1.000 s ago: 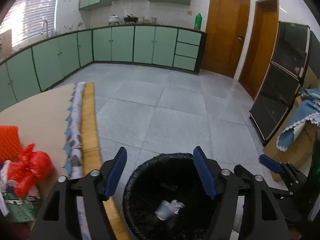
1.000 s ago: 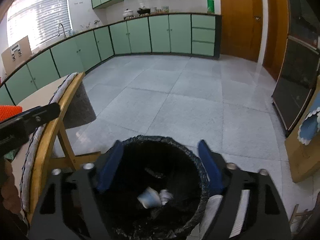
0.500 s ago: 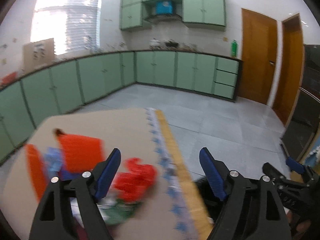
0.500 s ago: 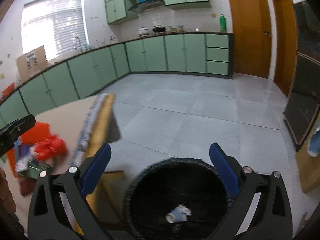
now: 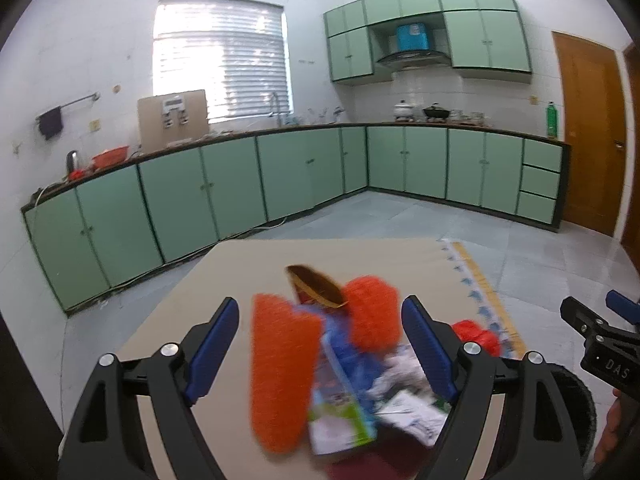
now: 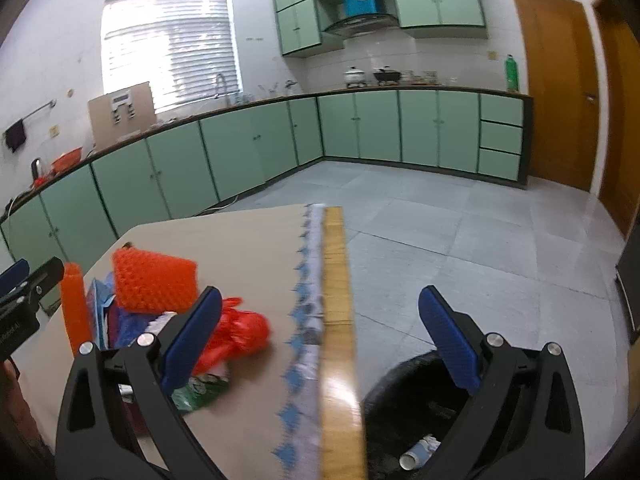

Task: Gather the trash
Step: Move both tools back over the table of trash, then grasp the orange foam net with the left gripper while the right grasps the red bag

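Overhead, green cabinets (image 5: 484,40); beige table (image 5: 360,256) amid grey floor (image 6: 460,232).

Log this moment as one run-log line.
left claw: open, over trash pile | right claw: open, empty | bin: beside table, cup inside

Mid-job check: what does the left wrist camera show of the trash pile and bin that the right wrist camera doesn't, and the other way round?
Only the left wrist view shows the brown curved piece atop the pile, framed between the open left gripper.

Only the right wrist view looks into the black-lined bin, with a paper cup at the bottom, below the open right gripper.

Both show the orange mesh pieces, red plastic bag and table.
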The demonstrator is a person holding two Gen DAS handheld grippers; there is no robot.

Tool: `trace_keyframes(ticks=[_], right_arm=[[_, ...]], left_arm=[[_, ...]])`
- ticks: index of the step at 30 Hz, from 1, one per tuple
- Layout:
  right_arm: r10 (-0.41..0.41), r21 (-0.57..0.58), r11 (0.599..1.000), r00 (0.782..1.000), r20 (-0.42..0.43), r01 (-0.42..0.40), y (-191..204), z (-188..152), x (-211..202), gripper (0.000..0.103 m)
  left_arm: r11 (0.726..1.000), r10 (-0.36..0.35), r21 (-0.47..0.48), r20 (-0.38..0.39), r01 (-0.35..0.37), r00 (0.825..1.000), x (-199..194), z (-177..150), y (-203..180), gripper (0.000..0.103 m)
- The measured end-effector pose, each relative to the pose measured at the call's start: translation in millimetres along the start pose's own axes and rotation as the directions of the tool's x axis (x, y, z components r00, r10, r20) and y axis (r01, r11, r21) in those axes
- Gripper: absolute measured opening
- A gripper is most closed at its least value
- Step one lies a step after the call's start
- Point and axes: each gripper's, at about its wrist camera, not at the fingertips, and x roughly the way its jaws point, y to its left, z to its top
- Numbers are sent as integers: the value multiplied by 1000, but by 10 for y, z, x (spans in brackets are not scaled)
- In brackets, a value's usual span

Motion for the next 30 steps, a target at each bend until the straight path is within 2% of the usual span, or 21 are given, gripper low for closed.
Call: trace_keyframes(ticks=[6,14,23,27,29,30], right_arm=[[15,-64,998,999,-39,-17,418,-50,259,96],[17,-94,995,996,-91,-25,683,-114,511,96],[-29,-109,994,986,-166,11,703,-158,801,96],[-9,-89,996,980,-199,-9,666,-185,870,95],[8,-75,997,978,-210,-25,622,-190,897,90],[17,-70,997,976,-217,-33,611,-198,902,82]], left_arm=[[1000,24,-17,-42,-24,999,122,-150,237,82],[999,16,-36,-85,-19,996,312,-212,352,82],[999,2,-44,-127,-7,992,500,-305,374,82],[999,0,-46,-134,-6,991,550,-324,360,82],[999,-5,-54,-137,-2,991,576,-331,375,82],[998,-7,-59,-139,-1,990,584,-333,377,82]])
